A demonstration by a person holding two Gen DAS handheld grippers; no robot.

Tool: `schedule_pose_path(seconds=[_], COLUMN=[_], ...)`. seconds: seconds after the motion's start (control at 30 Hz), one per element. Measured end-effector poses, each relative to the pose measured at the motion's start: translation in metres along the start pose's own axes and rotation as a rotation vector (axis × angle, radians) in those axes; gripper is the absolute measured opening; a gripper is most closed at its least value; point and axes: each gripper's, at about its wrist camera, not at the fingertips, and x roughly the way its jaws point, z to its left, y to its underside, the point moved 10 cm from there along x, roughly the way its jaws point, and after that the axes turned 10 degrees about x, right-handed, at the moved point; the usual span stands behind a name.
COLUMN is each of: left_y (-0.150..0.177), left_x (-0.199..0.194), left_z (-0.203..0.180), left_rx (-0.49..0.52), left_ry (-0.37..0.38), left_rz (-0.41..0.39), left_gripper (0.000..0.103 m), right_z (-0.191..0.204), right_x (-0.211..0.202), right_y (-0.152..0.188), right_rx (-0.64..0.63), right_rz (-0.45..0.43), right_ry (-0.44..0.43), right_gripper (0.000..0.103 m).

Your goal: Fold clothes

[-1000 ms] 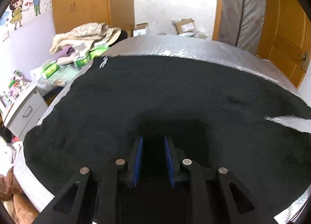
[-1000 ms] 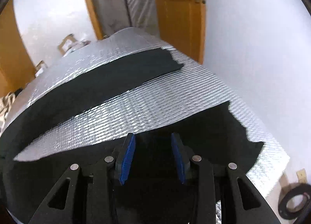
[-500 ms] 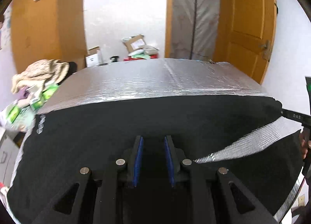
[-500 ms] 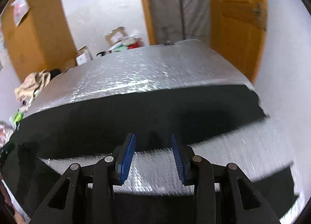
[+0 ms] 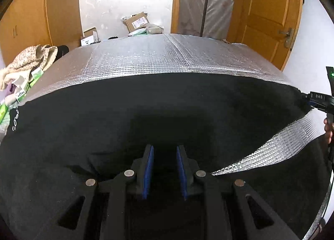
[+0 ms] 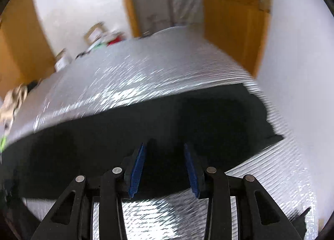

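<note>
Black fabric, a dark garment, lies spread flat across the silver quilted foil cover of our table. Our left gripper and right gripper hang above it, jaws parted, empty. Orange wooden doors and cardboard boxes stand behind.

Left gripper and right gripper, both angled downward, jaws apart, nothing between.

Silver quilted mat covers the surface. Cardboard boxes at 12 o'clock; beige blanket at 9 o'clock.
</note>
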Motion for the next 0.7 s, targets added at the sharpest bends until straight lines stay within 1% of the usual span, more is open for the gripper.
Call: schedule_pose_path(seconds=[0.1,0.2,0.27,0.37,0.47,0.57,0.7], left_y=[0.001,0.001,0.0,0.0,0.0,-0.001,-0.002], left_x=[0.001,0.002,0.001,0.001,0.001,0.001,0.001], left_z=[-0.002,-0.004,-0.004,-0.004,-0.004,-0.005,-0.004], left_rx=[0.013,0.022,0.025,0.017,0.021,0.027,0.021], left_ry=[-0.014,-0.023,-0.026,-0.017,-0.022,-0.029,-0.022], left_rz=[0.002,0.004,0.005,0.002,0.003,0.004,0.003], left_gripper=[0.023,0.023,0.023,0.023,0.023,0.024,0.024], right_z=[-0.001,0.01,0.01,0.008,-0.004,-0.026,-0.055], right_x=[0.005,0.023,0.041,0.049,0.054,0.058,0.063], right_y=[-0.015,-0.02,-0.024,-0.035,-0.046,-0.063,-0.081], right_rx=[0.014,-0.031,-0.044,-0.069,-0.025,0.047,0.099], right_rz=[-0.014,0.004,0.019,-0.011,-0.021,-0.033,-0.051], right_ry=[-0.012,-0.022,0.006,0.043,0.067,0.11,0.175], right_gripper=[0.04,0.04,0.04,0.04,0.04,0.04,0.04])
